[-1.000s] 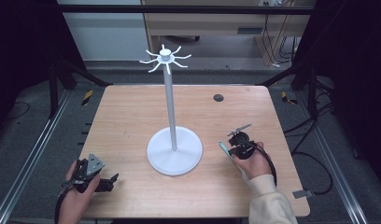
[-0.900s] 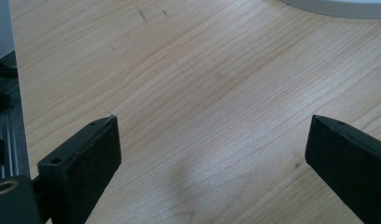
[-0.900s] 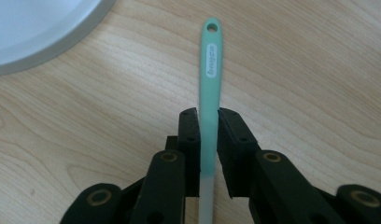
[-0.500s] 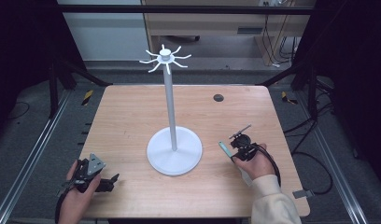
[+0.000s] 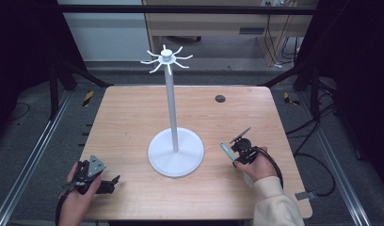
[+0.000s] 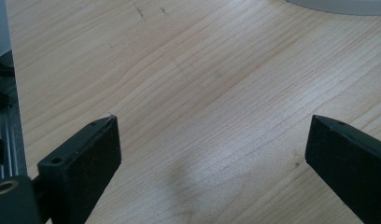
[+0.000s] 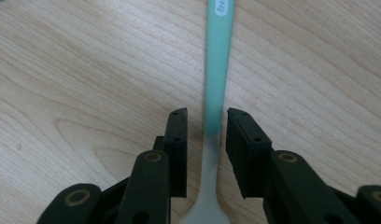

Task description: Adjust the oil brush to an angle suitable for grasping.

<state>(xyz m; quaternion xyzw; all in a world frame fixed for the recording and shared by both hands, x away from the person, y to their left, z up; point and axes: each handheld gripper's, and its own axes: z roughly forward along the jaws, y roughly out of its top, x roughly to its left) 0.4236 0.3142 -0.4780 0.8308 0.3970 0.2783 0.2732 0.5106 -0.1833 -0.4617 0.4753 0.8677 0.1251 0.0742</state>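
- Near the tabletop's (image 5: 133,117) right edge, I'm straddling a thin teal utensil (image 7: 218,60) with the right hand-held gripper (image 7: 206,122), jaws having just been closing, gaps showing.
- I'm judging it light, stiff, slippery; I'm taking its narrow neck.
- I'm keeping the left hand-held gripper (image 6: 212,135) wide, empty.

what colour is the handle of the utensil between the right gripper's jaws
Mint green, fading to pale grey-white near the jaws; the handle shows best in the right gripper view.

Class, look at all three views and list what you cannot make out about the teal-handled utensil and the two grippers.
- Teal-handled utensil: its working end leaves the bottom edge of the right gripper view; in the high view the right gripper covers it.
- Right gripper: whether its pads press the handle; blur hides contact.
- Lettering on the handle tip: cut by the top edge.
- Left gripper: tiny in the high view.
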